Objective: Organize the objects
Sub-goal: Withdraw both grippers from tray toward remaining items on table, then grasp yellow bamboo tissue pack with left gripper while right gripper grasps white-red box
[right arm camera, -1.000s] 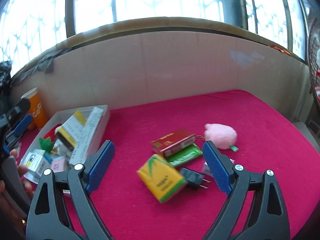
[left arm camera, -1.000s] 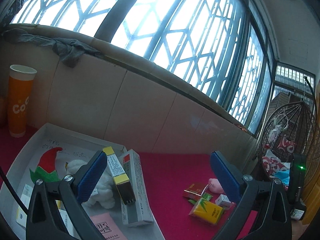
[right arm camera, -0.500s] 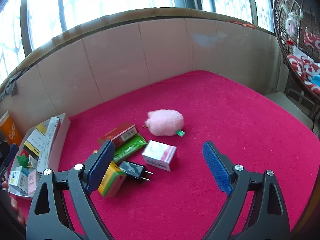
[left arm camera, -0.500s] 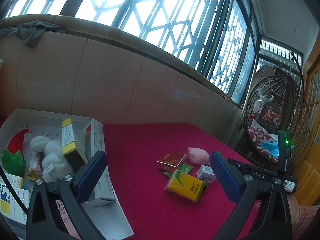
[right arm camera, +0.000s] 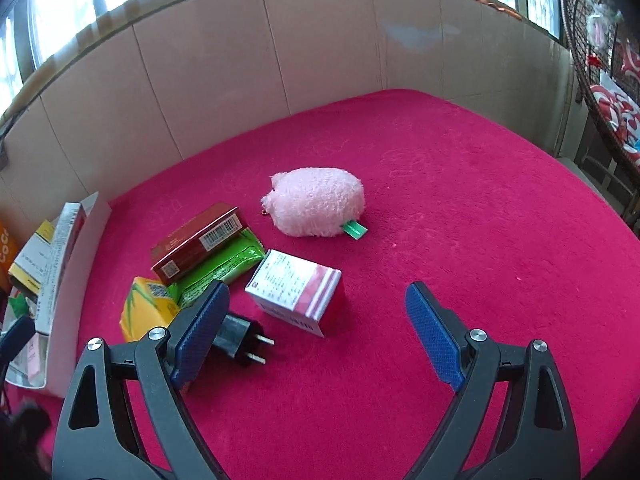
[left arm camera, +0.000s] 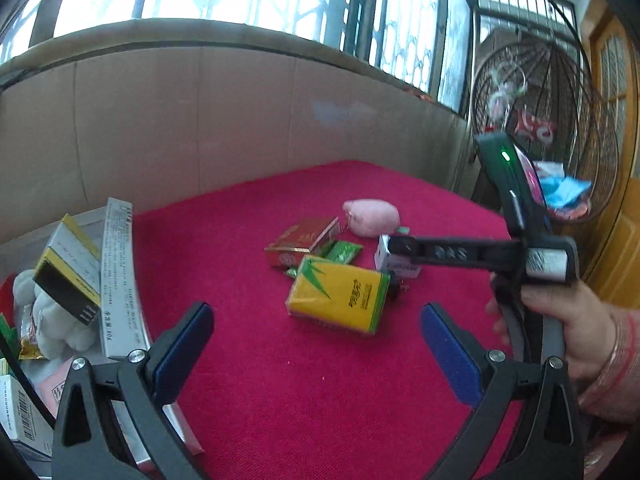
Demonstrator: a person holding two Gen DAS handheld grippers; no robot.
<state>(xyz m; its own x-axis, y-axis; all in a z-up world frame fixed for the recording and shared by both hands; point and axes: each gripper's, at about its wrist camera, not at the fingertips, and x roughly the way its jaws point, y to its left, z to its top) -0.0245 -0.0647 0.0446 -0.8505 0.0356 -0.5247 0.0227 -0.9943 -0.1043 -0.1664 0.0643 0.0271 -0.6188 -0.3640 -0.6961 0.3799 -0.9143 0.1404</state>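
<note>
The right gripper (right arm camera: 316, 320) is hanging wide open and empty over the red cloth (right arm camera: 460, 208), and the left gripper (left arm camera: 316, 344) is likewise standing spread with nothing between its pads. Just ahead of the right one, nearer its left pad, the small white and pink box (right arm camera: 294, 290) is lying on its side, touching neither pad. It is looking like light, stiff cardboard that would likely dent under a hard squeeze, so taking it across its two short flat faces is probably the safest hold. The black plug (right arm camera: 240, 338) is sitting just beside it, partly behind the left pad. The pink plush (right arm camera: 316, 208), soft and squashy, is lying a little farther off, while the yellow packet (left arm camera: 340, 294) is lying ahead of the left gripper, and the white tray (right arm camera: 94, 240) is waiting at the left edge.
</note>
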